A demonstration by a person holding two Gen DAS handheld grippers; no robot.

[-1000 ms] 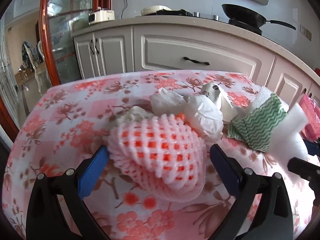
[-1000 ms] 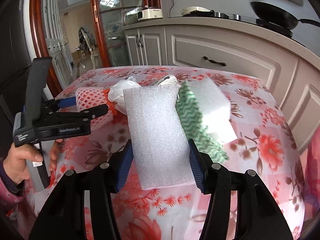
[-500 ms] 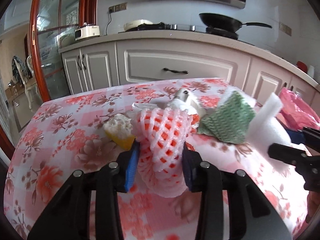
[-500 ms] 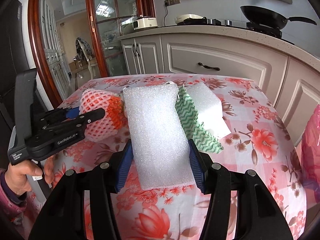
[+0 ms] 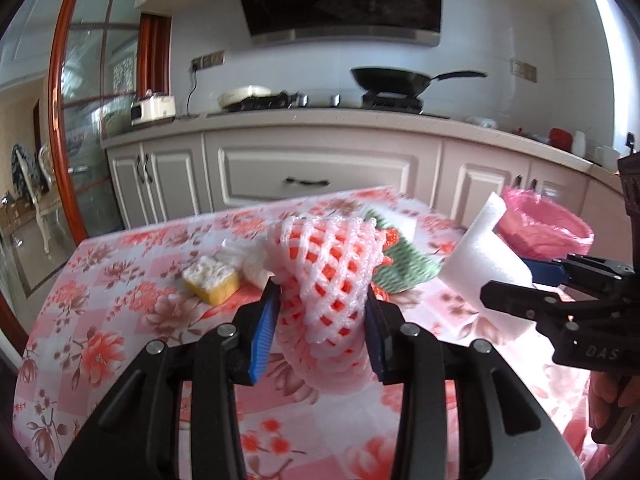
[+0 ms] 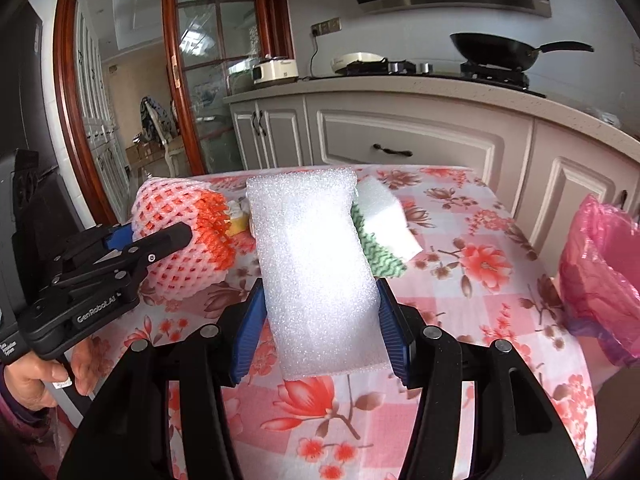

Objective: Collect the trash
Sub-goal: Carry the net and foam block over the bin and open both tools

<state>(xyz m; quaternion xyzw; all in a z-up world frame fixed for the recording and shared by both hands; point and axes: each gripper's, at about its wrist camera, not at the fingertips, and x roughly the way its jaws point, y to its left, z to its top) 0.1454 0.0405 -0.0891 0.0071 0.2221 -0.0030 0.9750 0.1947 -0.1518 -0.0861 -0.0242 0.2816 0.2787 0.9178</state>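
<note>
While both tools are loaded, the job stands between pickup and drop-off.

Step in hand: carrying; two pieces of trash are lifted clear of the surface (image 6: 460, 280), neither yet in the bin bag, so I judge the task partly done.

Left tool (image 5: 320, 328): clamped on the pink foam fruit net (image 5: 324, 276), its blue pads pressing into both sides; the net bulges above and below the jaws and has an orange net tucked inside it.

Right tool (image 6: 320, 320): closed at a middling width on the white foam sheet (image 6: 316, 264), which stands up out of the jaws, gripped by its two long edges.

Bin bag (image 6: 600, 280): pink, open-mouthed, just off the surface's right-hand edge in the right wrist view, apart from both tools.

Next move: probably swing each tool over the bag's mouth and let go above it. Both pieces are light and springy, so they may cling to a pad or drift past the rim.

Left behind: a green zigzag cloth (image 6: 376, 252) with a white foam block (image 6: 384, 216) lying on it, a yellow sponge piece (image 5: 212, 280), and a crumpled white bag (image 5: 248, 264) beside it.

Surface: a pink-and-white cloth printed with red flowers.

Room: a kitchen with cream cabinets (image 5: 312, 176), a black wok (image 5: 392, 80) on the hob, a range hood, and a wood-framed glass door at left.
</note>
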